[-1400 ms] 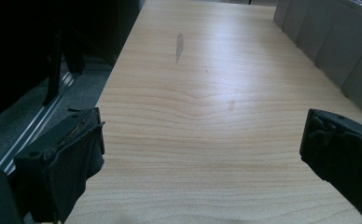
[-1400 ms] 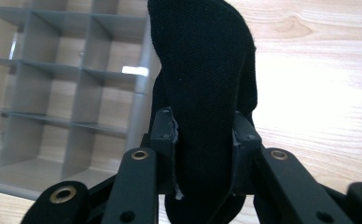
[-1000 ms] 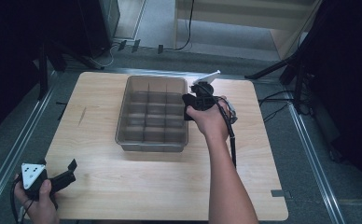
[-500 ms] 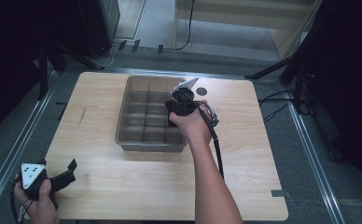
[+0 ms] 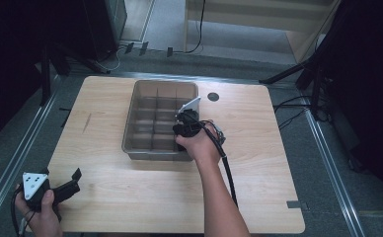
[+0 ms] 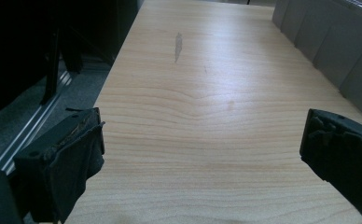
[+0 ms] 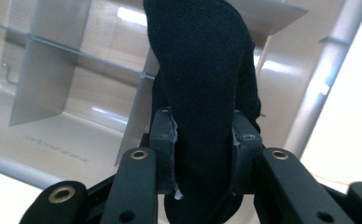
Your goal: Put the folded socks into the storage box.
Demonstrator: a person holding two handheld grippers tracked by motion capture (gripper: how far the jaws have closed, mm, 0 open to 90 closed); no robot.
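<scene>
Nearest the person, the left hand-held gripper (image 5: 63, 190) rests at the near left corner of the desk (image 5: 258, 148), its jaws spread wide with nothing but bare wood between them, as the left gripper view shows. It is well apart from the work, so it adds little risk, though it cannot steady anything from there either.

Farther in, the right hand-held gripper (image 7: 202, 140) is clamped on a rolled black sock (image 7: 202, 70), the pads pressing its sides so the fabric bulges out above them. It hangs over the near right part of the divided bin (image 5: 145, 148), the sock pointing down towards a compartment by the right wall.

The main danger, as I judge it, is the thin divider (image 7: 137, 107) just beside the sock: if the descent drifts, the soft roll could land astride the partition and settle across two cells instead of one. The sock looks broad for its compartment, so it may also catch on the rim and sit proud.

A release from too high could let the roll unfurl or bounce out. The bin looks light and nothing holds it, so a sideways push from the jaws against the right wall (image 7: 319, 84) might shove it across the desk. Cloth could also cling to the pads on opening and be dragged back out.
</scene>
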